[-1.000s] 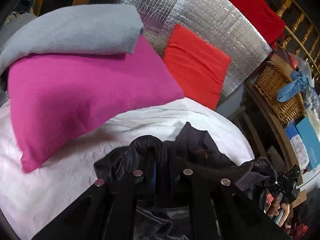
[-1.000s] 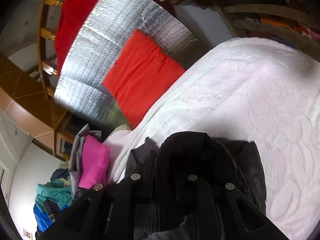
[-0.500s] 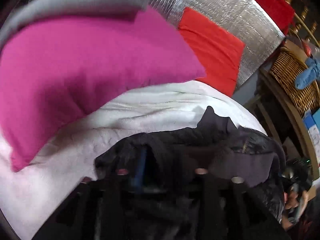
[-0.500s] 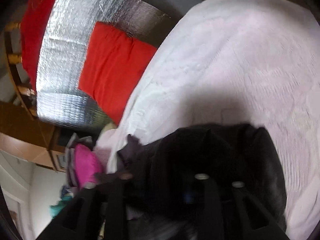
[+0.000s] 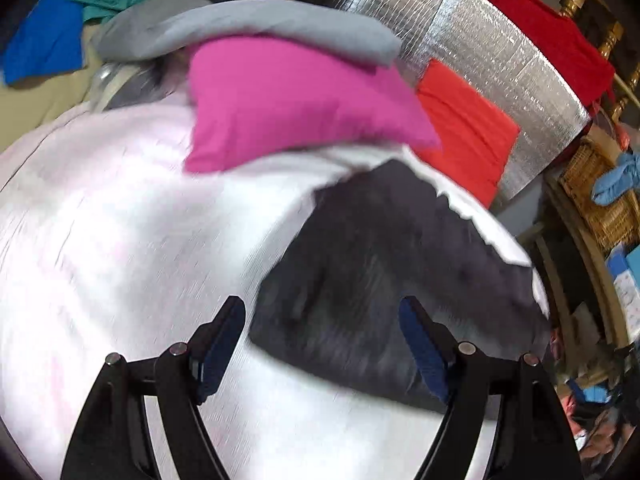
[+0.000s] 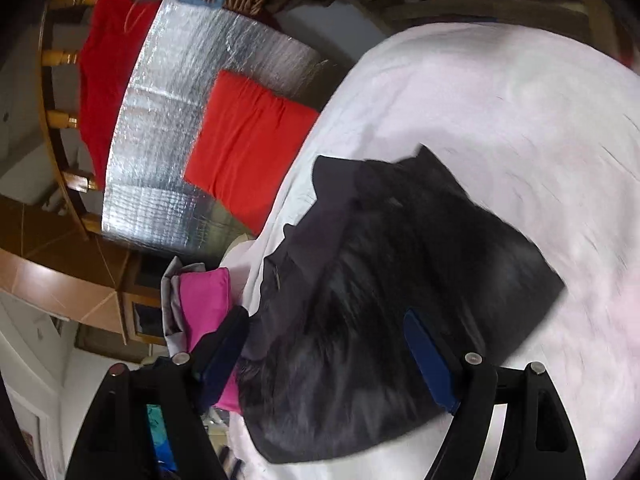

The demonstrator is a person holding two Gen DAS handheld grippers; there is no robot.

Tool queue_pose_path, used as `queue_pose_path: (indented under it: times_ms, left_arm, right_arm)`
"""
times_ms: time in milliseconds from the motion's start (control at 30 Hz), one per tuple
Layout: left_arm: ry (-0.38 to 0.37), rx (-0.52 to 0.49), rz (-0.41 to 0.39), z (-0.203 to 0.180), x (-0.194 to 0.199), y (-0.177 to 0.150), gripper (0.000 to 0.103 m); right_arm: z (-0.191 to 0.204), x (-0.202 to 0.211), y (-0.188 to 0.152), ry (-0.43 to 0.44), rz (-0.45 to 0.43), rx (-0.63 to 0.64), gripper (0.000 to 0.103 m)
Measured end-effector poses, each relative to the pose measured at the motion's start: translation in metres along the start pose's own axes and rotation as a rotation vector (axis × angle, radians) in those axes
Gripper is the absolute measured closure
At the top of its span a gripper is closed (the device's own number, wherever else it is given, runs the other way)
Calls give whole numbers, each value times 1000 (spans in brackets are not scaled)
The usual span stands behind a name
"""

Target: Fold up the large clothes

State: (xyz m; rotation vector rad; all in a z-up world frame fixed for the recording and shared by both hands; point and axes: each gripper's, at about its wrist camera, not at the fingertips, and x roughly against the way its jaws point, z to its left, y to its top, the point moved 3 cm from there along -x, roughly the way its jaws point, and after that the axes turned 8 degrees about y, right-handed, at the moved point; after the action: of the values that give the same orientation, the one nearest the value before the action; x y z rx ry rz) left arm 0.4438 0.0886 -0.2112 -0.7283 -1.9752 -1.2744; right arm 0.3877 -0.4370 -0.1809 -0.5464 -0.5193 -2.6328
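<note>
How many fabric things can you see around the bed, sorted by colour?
Black: 1, the black garment on the white bedspread
Pink: 1, the pink pillow
Grey: 1, the grey pillow
Red: 2, the red cushion and the red cloth
White: 1, the bedspread
Total: 6

Both views bright, even indoor light, source unclear. Heavy motion blur on white bedspread (image 5: 120, 240) & dark garment (image 6: 400, 300); streaks strongest 6–9 o'clock. Foil panel (image 5: 500, 60) glares at 1 o'clock. Fisheye bends edges, corners black. Soft shadow beside garment.
</note>
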Motion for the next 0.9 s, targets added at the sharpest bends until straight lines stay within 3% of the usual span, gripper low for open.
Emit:
queue_pose_path:
  times_ms: [167, 267, 600, 900]
  left_arm:
    - [53, -102, 50, 3, 7, -35, 23]
    - [37, -141, 51, 0, 17, -49, 23]
    - [-94, -134, 145, -12, 23, -77, 23]
    - [-75, -74, 133, -13, 3, -66, 23]
  right_arm:
    - [-12, 18, -25, -14, 8, -12, 20]
    - [-26, 22, -42, -39, 32, -19, 21]
    - [-67, 31, -74, -38, 97, -6, 20]
    - [-97, 28, -69, 58, 71, -61, 20]
